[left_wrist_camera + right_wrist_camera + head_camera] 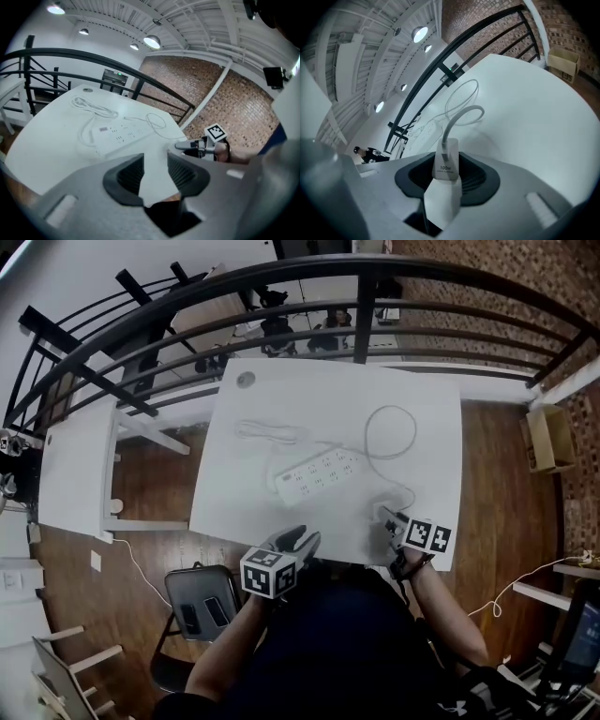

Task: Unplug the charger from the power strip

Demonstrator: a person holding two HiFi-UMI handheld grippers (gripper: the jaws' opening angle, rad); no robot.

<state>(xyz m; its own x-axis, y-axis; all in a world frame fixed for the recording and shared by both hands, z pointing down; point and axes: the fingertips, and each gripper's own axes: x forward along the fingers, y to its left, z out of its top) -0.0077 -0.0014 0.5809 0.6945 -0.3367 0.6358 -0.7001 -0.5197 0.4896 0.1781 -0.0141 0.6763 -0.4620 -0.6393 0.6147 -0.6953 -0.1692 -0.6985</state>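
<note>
The white power strip (319,472) lies in the middle of the white table (281,399), also visible in the left gripper view (117,133). My right gripper (388,520) is near the table's front right edge, well apart from the strip. In the right gripper view the gripper (446,177) is shut on the white charger block (445,166), and the charger's white cable (461,115) runs off into a loop on the table (389,432). My left gripper (298,542) hovers over the front edge, open (154,171) with nothing between its jaws.
The strip's own cord (267,432) lies coiled behind it. A small round disc (246,380) sits at the far left corner. A black railing (356,296) curves behind the table. A cardboard box (548,437) stands on the floor at right, a dark chair (202,601) at front left.
</note>
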